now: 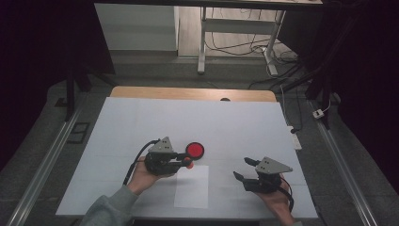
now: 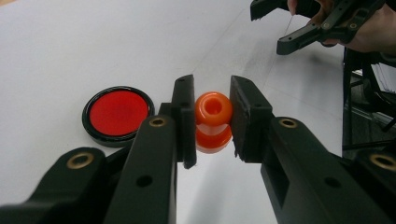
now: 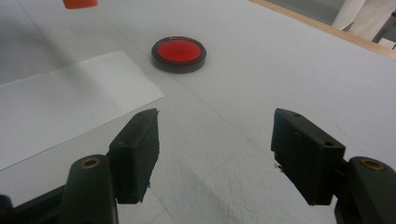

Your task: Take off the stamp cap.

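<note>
I noted the left gripper point(image 2: 212, 123) closed on a small orange stamp-like piece point(image 2: 213, 122), its pads pressing on both sides. The piece was glossy orange, waisted like a spool, with a rounded upper ring that had a hollow centre and a wider lobe beneath; it was held off the white table point(image 1: 235, 122), above the near edge of a white paper sheet point(image 1: 192, 186). I saw the left gripper at centre-left of the high view point(image 1: 187, 161). Just beyond it lay a round pad point(image 2: 118, 115), red inside a black rim, flat on the table. Further right, my right gripper point(image 3: 215, 154) had its jaws wide apart, nothing between them, over bare table point(image 1: 245, 170)
</note>
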Demonstrator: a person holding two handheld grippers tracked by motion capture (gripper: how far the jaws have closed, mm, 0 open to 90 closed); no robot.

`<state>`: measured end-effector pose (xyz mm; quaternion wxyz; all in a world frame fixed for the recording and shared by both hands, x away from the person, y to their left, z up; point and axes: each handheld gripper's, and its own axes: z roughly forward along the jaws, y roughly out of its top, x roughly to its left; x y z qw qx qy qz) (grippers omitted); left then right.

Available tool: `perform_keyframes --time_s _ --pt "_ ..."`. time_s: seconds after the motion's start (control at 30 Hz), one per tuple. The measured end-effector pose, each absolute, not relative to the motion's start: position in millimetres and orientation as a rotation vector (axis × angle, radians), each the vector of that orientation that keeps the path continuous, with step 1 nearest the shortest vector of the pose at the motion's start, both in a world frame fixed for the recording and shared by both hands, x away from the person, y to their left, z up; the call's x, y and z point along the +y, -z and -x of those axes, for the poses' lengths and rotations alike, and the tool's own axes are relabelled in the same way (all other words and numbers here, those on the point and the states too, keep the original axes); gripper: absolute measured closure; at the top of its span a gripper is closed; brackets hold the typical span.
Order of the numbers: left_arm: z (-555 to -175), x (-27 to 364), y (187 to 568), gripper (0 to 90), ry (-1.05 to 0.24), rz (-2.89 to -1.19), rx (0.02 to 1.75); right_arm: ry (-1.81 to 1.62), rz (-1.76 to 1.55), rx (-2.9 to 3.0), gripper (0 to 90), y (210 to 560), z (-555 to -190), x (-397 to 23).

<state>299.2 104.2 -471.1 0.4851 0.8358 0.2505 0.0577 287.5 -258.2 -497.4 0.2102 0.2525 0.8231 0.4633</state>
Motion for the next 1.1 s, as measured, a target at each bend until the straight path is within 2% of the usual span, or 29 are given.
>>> perform_keyframes --time_s 1.1 --pt "-302 98 473 72.2 -0.132 -2.046 0.6 -1.306 -0.583 2.368 34.6 507 -280 -210"
